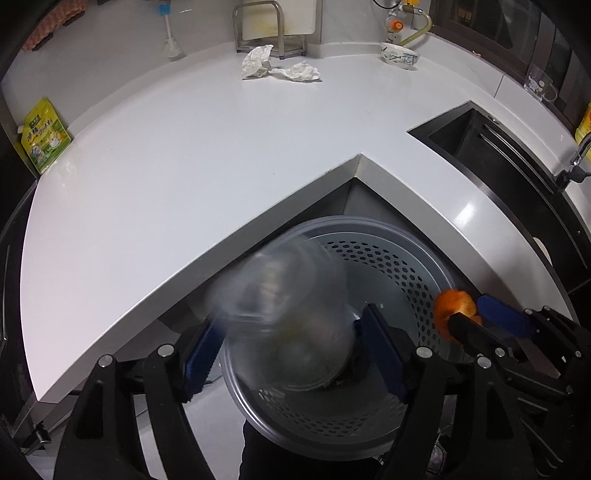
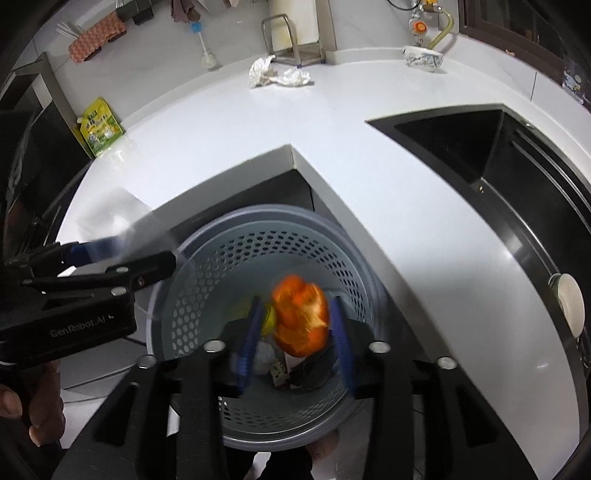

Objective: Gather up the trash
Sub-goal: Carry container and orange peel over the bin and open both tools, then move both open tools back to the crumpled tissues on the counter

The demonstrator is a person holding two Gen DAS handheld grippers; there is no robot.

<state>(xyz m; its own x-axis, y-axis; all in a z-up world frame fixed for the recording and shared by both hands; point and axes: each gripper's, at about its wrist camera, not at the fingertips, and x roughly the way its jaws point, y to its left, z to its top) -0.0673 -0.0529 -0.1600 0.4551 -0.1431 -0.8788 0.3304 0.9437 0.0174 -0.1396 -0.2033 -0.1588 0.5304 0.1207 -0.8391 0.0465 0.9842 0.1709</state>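
Both tools hang over the perforated grey trash bin that stands on the floor in the inner corner of the white desk. Left tool, at the bottom centre of its own view, has its blue pads spread wide; a clear plastic cup, blurred, sits between them above the bin's mouth, and whether the pads touch it cannot be told. Right tool, low in its own view, stands partly open with an orange peel, also blurred, between its blue pads over the bin; the peel looks free of at least the left pad. Other rubbish already lies on the bin's floor beneath it. Far back on the desk, at upper centre, two crumpled white paper wads lie near a metal rack. A patterned bowl sits at the upper right, a green pouch leans at the left edge, and the black sink opens at the right
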